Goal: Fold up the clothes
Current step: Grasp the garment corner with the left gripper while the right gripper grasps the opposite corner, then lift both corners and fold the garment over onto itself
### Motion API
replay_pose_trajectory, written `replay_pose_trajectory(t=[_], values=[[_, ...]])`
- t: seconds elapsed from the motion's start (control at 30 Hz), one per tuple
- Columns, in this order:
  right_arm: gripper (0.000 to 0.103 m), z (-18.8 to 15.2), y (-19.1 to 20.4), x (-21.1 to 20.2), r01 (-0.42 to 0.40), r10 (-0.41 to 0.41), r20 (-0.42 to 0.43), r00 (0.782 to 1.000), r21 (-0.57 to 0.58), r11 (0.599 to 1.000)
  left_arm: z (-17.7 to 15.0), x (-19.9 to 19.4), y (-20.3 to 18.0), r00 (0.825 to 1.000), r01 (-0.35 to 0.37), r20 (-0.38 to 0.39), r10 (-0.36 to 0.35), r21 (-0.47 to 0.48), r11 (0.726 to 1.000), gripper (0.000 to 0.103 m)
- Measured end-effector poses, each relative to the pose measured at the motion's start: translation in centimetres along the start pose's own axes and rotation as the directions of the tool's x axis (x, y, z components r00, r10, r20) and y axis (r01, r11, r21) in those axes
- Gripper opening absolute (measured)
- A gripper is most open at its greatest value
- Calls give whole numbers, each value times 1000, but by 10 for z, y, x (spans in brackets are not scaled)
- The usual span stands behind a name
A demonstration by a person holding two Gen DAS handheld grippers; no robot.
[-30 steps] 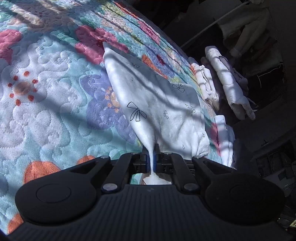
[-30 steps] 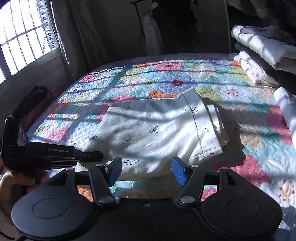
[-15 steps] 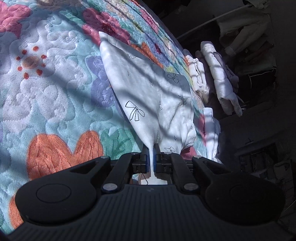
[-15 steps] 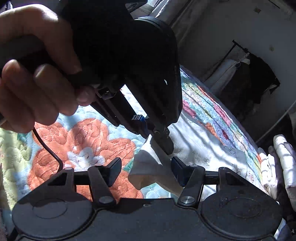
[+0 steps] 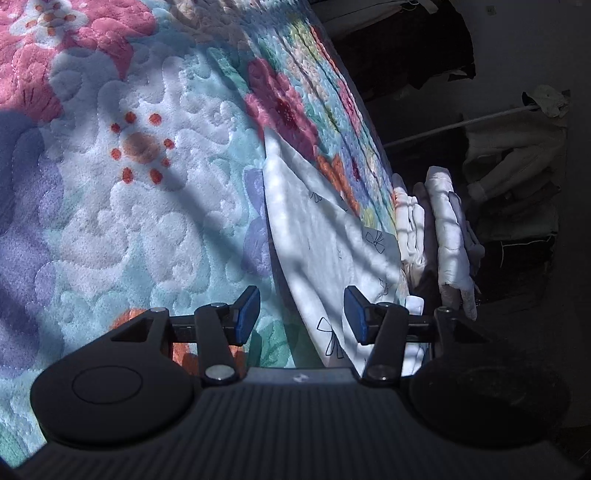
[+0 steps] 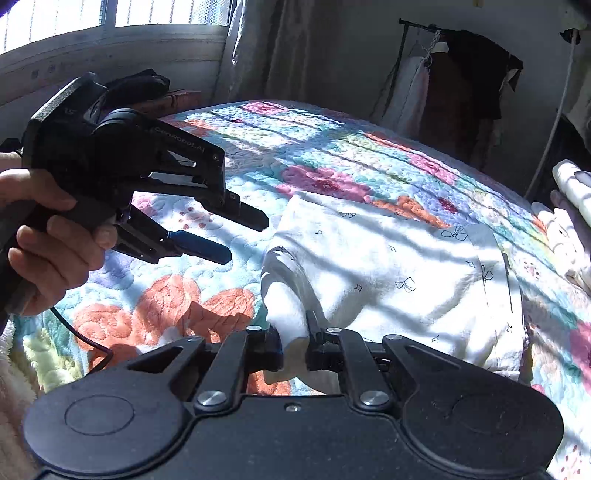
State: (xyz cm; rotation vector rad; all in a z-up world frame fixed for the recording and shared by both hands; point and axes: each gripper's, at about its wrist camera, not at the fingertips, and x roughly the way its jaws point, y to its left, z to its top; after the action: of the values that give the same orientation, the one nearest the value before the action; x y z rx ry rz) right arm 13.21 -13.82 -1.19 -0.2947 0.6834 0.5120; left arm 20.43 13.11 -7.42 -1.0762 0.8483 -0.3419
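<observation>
A white garment with small black bow prints (image 6: pixel 399 266) lies partly folded on the flowered quilt (image 6: pixel 155 306); it also shows in the left wrist view (image 5: pixel 325 251). My right gripper (image 6: pixel 294 347) is shut on the garment's bunched near-left corner, at the bed's near edge. My left gripper (image 5: pixel 301 314) is open and empty, its blue pads (image 5: pixel 245 310) spread over the garment's edge. It shows in the right wrist view (image 6: pixel 243 238), hand-held just left of the garment.
Folded white clothes are stacked at the bed's right side (image 5: pixel 443 229), also in the right wrist view (image 6: pixel 569 218). Clothes hang on a rack (image 6: pixel 454 74) beyond the bed. A window (image 6: pixel 110 14) is at the far left.
My left gripper has opened and let go of the garment's corner. My right gripper has closed on that corner, taking it over. The left gripper has drawn back to the left.
</observation>
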Motion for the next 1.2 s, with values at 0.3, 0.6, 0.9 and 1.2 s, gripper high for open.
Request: replay_pose_trajectory(t=[0.3, 0.6, 0.9, 1.2], values=[[12, -20, -23, -26, -230, 231, 3, 973, 125, 965, 9, 60, 6, 999, -36, -30, 36, -13, 999, 32], [12, -6, -35, -25, -239, 231, 67, 971, 164, 957, 29, 19, -52, 978, -178, 153, 141, 267, 947, 3], [11, 23, 14, -24, -556, 544, 119, 831, 155, 816, 36, -101, -15, 857, -425, 382, 346, 145, 894, 3], [9, 16, -5, -2, -490, 483, 95, 871, 246, 836, 41, -59, -43, 888, -430, 307, 341, 294, 854, 3]])
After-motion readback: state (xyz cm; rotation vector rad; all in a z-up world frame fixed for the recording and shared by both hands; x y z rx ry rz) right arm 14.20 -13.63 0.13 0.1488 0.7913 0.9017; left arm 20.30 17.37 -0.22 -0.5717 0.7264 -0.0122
